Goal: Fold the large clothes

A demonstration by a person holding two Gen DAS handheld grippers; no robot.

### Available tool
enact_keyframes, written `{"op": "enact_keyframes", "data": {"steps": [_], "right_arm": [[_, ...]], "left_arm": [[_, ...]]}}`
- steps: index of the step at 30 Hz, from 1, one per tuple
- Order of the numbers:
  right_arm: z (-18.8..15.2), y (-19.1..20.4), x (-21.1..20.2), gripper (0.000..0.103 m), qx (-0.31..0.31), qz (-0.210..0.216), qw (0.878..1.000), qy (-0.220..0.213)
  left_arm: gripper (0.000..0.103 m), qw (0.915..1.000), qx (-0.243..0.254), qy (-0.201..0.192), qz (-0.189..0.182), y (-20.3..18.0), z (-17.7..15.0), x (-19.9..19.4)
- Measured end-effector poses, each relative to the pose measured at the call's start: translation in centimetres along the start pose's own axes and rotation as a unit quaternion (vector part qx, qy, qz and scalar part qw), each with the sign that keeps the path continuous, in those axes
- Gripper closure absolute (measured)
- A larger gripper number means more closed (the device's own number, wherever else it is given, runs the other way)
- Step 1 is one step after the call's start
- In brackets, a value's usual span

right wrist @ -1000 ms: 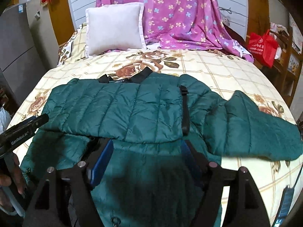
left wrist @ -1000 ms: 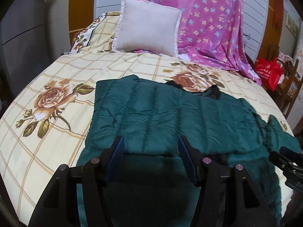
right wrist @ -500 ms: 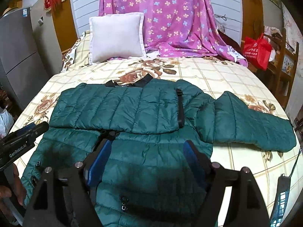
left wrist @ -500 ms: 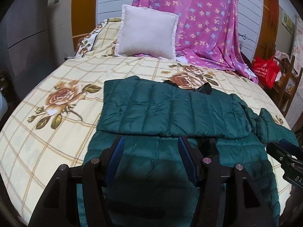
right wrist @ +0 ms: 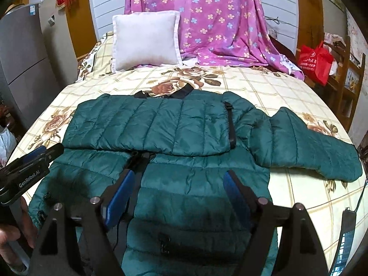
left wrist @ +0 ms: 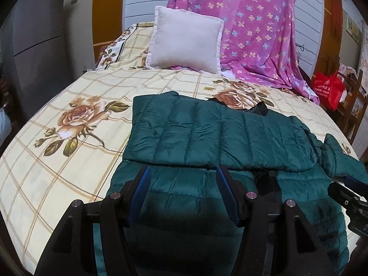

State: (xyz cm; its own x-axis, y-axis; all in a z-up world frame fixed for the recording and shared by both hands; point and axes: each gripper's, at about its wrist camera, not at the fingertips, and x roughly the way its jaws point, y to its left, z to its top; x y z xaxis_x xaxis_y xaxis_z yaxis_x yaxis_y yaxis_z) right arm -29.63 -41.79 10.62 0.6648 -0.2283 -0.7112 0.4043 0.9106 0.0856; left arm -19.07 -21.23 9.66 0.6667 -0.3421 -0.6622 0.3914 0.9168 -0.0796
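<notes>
Both hand-held grippers [left wrist: 182, 192] [right wrist: 178, 192] agape, just above jacket [right wrist: 161, 124].

Floral checked bedspread [left wrist: 69, 105]; white pillow [left wrist: 185, 42] propped at the head, touching a purple flowered sheet [left wrist: 255, 30]; red bag [right wrist: 315, 61] stood right; grey refrigerator [right wrist: 23, 57] left.

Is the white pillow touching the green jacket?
Apart. The right wrist view shows bare bedsheet between white pillow and green jacket.
</notes>
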Motion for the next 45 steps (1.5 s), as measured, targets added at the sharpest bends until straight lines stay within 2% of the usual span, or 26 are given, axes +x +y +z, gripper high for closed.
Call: {"op": "enact_keyframes", "data": {"steps": [6,18,28,39,45], "right_arm": [[0.2,0.2,1.2,0.02,0.013,0.001,1.0,0.014],[0.3,1.2,1.6,0.02,0.001,-0.006,1.0,0.013],[0.3,0.0,2.3,0.02,0.012,-0.014,1.0,0.018],[0.5,-1.4,2.8,0.02,0.019,-0.025,0.999,0.02],[0.5,-2.3,2.8,0.02,0.023,-0.031,0.999,0.02]], "left_arm": [[0.063,0.9999,0.002,0.003,-0.009,-0.2,0.2,0.2],[0.063,0.9998,0.002,0.009,-0.015,-0.7,-0.2,0.6],[0.063,0.9994,-0.002,0.02,-0.03,-0.8,-0.4,1.3],[0.063,0.9985,-0.013,0.014,-0.051,-0.8,-0.3,1.4],[0.063,0.9968,-0.023,0.013,-0.075,-0.7,-0.2,1.3]]}}
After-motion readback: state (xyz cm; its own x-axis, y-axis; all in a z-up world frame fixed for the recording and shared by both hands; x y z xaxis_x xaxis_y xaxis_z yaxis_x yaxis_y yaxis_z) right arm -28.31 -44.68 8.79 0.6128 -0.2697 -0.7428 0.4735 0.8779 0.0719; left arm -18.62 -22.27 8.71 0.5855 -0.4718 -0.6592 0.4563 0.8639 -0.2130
